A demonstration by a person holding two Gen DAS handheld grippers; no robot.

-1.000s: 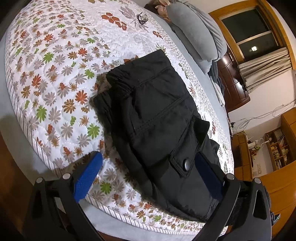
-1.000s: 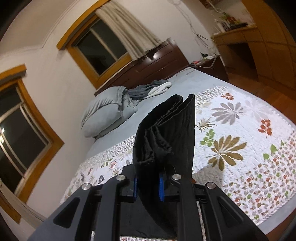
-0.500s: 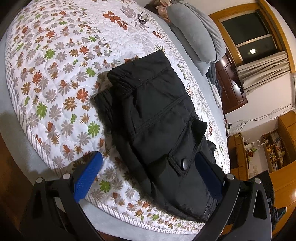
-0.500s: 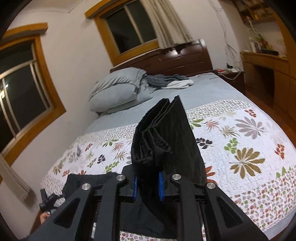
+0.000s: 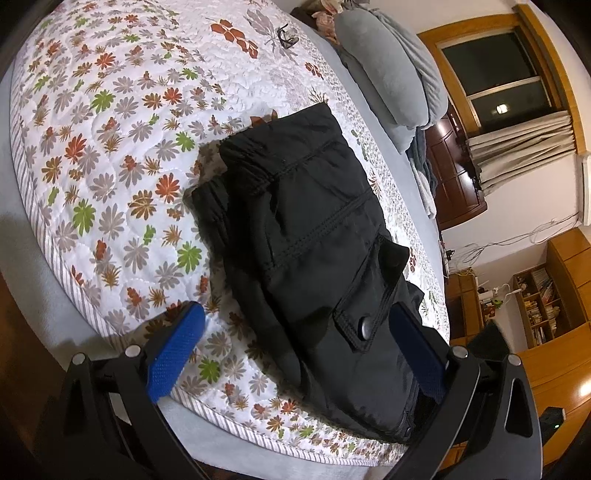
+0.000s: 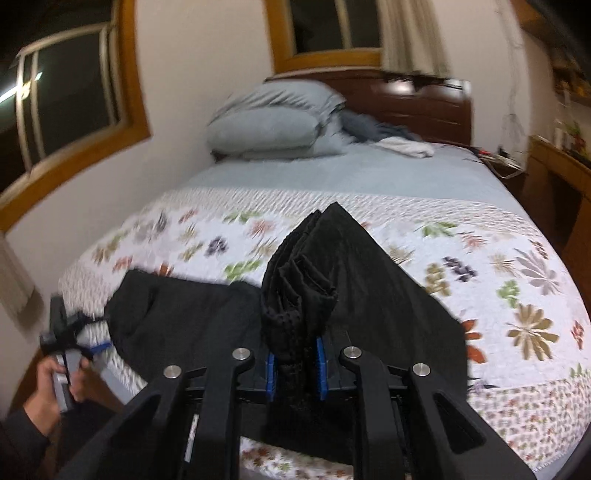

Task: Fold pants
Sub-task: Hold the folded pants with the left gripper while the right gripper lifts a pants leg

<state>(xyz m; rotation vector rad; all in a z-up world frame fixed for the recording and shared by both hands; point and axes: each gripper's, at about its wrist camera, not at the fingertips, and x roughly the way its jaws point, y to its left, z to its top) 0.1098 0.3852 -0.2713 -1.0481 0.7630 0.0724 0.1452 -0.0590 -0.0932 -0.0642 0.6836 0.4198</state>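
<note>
Black pants [image 5: 314,229] lie on the floral quilt [image 5: 110,147], waistband toward the far end and a buttoned pocket [image 5: 364,326] near me. My left gripper [image 5: 293,314] is open, its blue pads wide apart low over the bed's near edge, with the pocket end of the pants between them. In the right wrist view my right gripper [image 6: 295,354] is shut on the bunched leg ends [image 6: 306,280], which stand up from the jaws. The rest of the pants [image 6: 177,314] spreads to the left, where a hand [image 6: 55,376] holds the left gripper [image 6: 74,339].
Grey pillows [image 6: 273,122] and loose clothes [image 6: 402,144] lie at the dark wooden headboard [image 6: 417,103]. A pair of glasses [image 5: 286,35] rests far up the quilt. Wooden shelves [image 5: 546,306] stand past the bed. The quilt's striped edge [image 5: 221,417] runs just below the left gripper.
The right wrist view has swung left across the bed and rolled level, carrying the leg ends; the spread pants and left gripper have come into its view. The left gripper barely moved.
</note>
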